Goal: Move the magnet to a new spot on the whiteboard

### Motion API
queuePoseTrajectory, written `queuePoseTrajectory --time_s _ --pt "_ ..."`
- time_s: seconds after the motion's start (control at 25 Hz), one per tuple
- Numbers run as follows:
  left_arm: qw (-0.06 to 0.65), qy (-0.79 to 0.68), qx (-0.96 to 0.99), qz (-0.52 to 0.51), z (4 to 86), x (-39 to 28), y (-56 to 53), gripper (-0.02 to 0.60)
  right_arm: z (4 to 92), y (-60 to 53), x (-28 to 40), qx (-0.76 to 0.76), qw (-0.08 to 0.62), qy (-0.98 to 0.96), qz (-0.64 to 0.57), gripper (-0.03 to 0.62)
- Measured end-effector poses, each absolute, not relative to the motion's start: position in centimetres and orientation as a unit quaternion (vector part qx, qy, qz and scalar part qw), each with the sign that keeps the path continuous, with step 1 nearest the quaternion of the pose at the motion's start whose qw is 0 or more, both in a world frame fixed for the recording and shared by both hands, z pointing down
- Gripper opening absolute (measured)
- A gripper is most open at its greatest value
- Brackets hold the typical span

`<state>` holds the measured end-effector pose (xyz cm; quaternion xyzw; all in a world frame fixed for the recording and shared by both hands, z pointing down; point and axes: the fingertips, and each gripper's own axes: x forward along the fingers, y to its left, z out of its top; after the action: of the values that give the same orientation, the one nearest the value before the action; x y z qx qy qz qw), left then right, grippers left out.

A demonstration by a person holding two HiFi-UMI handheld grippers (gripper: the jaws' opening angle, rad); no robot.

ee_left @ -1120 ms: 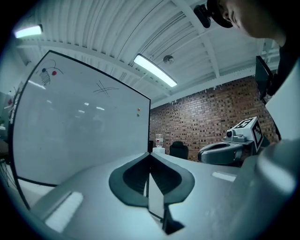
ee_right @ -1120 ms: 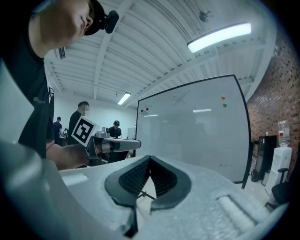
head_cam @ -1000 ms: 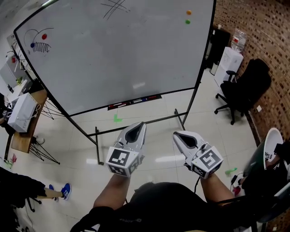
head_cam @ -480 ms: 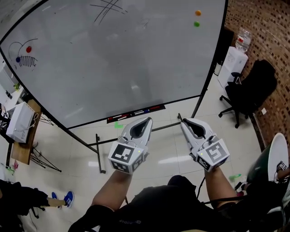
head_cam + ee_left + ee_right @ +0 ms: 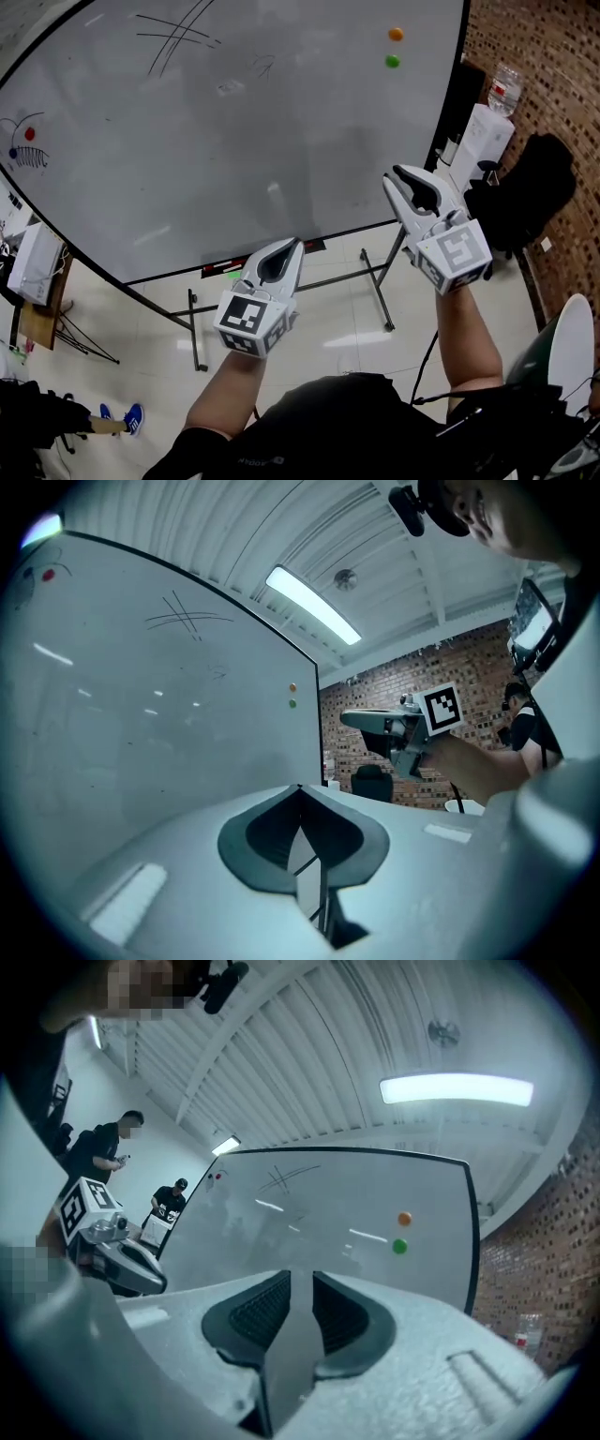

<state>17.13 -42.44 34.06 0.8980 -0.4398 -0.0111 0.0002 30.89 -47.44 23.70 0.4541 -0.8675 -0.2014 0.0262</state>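
Observation:
The whiteboard [image 5: 234,141] fills the upper head view. An orange magnet [image 5: 396,34] and a green magnet [image 5: 392,61] sit near its top right; a red magnet [image 5: 29,134] and a blue one [image 5: 13,153] sit at its left by a sketch. My right gripper [image 5: 398,173] is raised before the board's lower right, below the green magnet. Its jaws have just been opening and stand open with nothing between them. In the right gripper view the orange magnet [image 5: 404,1218] and green magnet [image 5: 400,1247] lie ahead, still apart from the jaws. My left gripper [image 5: 286,246] hangs lower, shut and empty.
A black office chair [image 5: 520,183] and a white cabinet with a water bottle [image 5: 487,131] stand by the brick wall [image 5: 553,75] at right. The board's stand legs [image 5: 375,281] and marker tray [image 5: 244,265] are below. Two people [image 5: 108,1147] stand far left.
My right gripper has risen and gone forward to the board's lower right, and its jaws have parted. My left gripper has moved forward a little. The board looks nearer.

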Motion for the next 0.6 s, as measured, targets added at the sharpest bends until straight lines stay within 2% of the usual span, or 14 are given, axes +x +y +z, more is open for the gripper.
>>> queuePoseTrajectory --time_s 0.32,0.6 --pt "0.007 -0.459 0.888 -0.006 35.3 19.6 -47.4 0.015 15.6 -56.9 34.9 0.478 0.019 -0.839 -0.261 0.061" --pt "0.021 -0.490 0.872 -0.016 35.9 18.8 -50.2 0.015 10.1 -63.5 37.0 0.507 0.013 -0.812 -0.289 0.081"
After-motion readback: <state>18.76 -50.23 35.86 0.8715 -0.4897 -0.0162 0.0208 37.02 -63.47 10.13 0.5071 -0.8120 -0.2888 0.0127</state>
